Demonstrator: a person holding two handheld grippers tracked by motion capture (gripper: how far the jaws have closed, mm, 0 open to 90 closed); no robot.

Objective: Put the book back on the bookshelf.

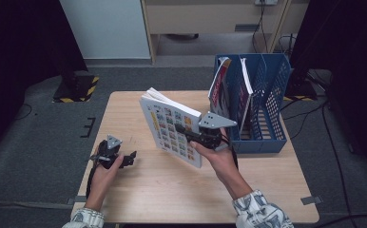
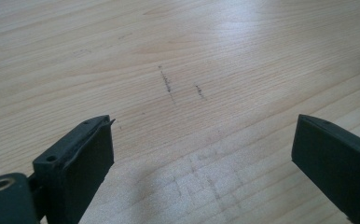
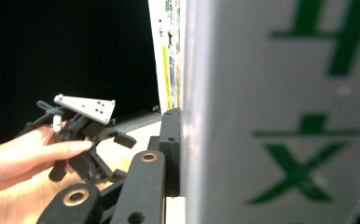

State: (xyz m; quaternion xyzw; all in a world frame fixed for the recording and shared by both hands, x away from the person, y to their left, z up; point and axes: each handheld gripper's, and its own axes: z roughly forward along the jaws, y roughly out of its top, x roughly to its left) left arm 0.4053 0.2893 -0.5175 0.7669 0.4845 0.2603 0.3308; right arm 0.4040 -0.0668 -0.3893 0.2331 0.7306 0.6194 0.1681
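The right gripper [image 1: 191,134] is clamping a book [image 1: 172,126] upright above the table [image 1: 139,190], its fingers closed on the spine edge — the blue file rack [image 1: 267,102] stands just behind them. The person should be keeping it vertical, aiming for a free slot. The left gripper [image 1: 124,159] is resting open, empty.

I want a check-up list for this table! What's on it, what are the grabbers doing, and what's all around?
Surface: wooden table, faint pencil marks.
Job's things: thick book held upright above the table; blue file rack at the right edge, with books inside.
Clutter: nothing seen.
Grippers: right gripper clamped on the book; left gripper open, low over bare wood.
Cables: several on the floor, right.
Surroundings: grey carpet, wooden cabinet behind.
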